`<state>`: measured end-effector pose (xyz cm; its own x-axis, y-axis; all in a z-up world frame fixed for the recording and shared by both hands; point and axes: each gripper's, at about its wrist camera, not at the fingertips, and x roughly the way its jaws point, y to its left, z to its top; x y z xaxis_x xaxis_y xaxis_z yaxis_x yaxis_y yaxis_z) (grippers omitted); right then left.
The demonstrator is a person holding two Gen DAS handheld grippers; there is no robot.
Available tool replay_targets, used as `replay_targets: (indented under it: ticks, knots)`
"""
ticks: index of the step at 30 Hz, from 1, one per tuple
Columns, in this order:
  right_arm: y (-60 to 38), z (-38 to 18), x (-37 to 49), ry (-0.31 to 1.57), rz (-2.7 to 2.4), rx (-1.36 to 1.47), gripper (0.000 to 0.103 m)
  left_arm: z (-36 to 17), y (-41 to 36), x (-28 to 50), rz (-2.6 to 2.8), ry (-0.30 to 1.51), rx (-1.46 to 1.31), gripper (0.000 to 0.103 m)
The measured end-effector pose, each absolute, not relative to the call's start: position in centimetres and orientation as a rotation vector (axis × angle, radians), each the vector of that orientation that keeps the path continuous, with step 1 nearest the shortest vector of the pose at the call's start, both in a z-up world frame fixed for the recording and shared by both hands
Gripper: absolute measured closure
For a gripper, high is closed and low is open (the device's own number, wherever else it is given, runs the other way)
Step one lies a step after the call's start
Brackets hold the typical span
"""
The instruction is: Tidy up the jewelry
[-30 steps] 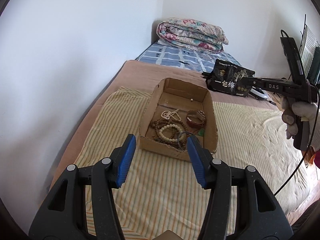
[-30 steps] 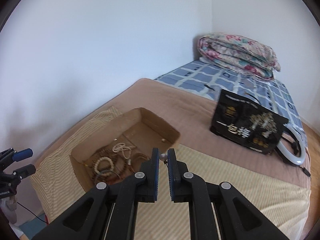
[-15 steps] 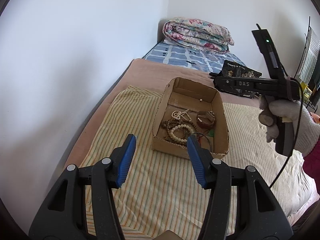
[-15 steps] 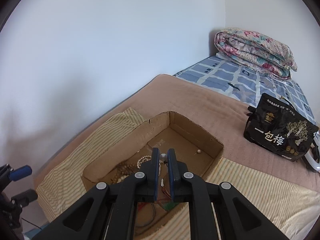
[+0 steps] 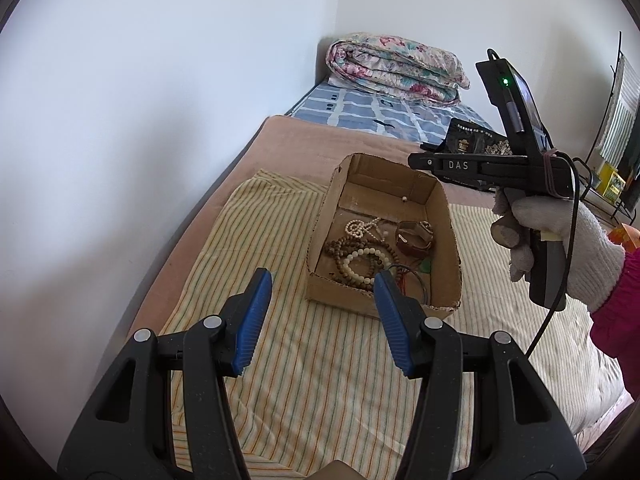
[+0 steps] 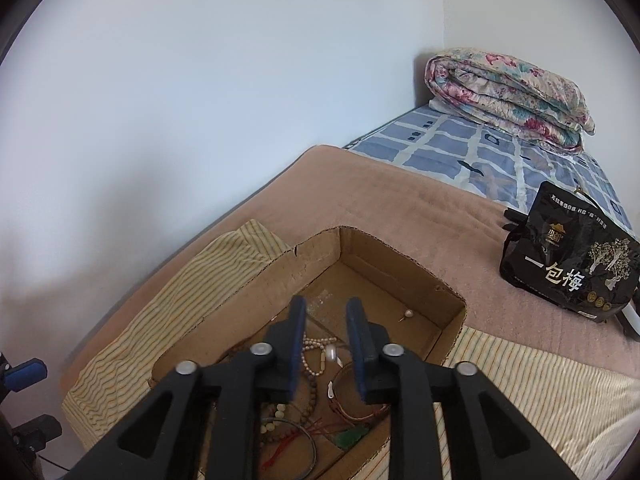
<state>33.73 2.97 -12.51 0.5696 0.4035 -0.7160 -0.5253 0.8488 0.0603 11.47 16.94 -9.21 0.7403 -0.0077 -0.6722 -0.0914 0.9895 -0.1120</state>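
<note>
An open cardboard box (image 5: pixel 320 216) (image 6: pixel 256 280) sits on a striped cloth and holds bead bracelets (image 5: pixel 360 256), a pearl string (image 5: pixel 360 227), a brown band (image 5: pixel 414 236) and a small pearl stud (image 6: pixel 408 313). A gloved hand holds my right gripper (image 6: pixel 326 308) (image 5: pixel 414 160) above the box. Its jaws are opening. A white bead (image 6: pixel 330 352) shows in the gap, and neither pad touches it. My left gripper (image 5: pixel 322 273) hangs open in front of the box's near wall with nothing between its fingers.
A black snack bag (image 6: pixel 568 272) stands on the brown blanket behind the box. A folded floral quilt (image 6: pixel 508 92) lies at the bed's far end. A white wall runs along the left side. A wire rack (image 5: pixel 616 120) stands at the right.
The right gripper came in over the box and sank a little. Its jaws, shut on a white bead before, have parted. The left gripper has hardly moved.
</note>
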Motion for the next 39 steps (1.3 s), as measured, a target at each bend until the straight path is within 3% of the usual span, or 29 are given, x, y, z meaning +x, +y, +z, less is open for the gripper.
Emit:
replay_targets:
  ticks: [9,16,25,32,38,39]
  knots:
    - [3.0,-12.5,33.5,0.795,0.541,-0.179,0.070,-9.3,16.5,11.3,0.039,0.737,-0.133,0.048]
    - [2.6,-11.9,32.5,0.781,0.546,-0.198,0.070,-8.8,15.8,11.0,0.037,0.729,-0.122,0.048]
    - [0.3,-9.9,29.4,0.740,0.546,-0.173,0.055,-7.1,14.7,10.1,0.047,0.703,-0.094,0.048]
    - [-2.1,-8.1,26.6,0.717,0.538,-0.185,0.054,-5.9,13.7,9.3,0.043,0.688,-0.091,0.048]
    - [-4.5,-6.2,23.6,0.674,0.521,-0.186,0.043,-4.7,12.6,8.5,0.043,0.671,-0.080,0.048]
    - [-4.8,-6.0,23.1,0.670,0.520,-0.188,0.042,-4.5,12.5,8.3,0.044,0.668,-0.079,0.043]
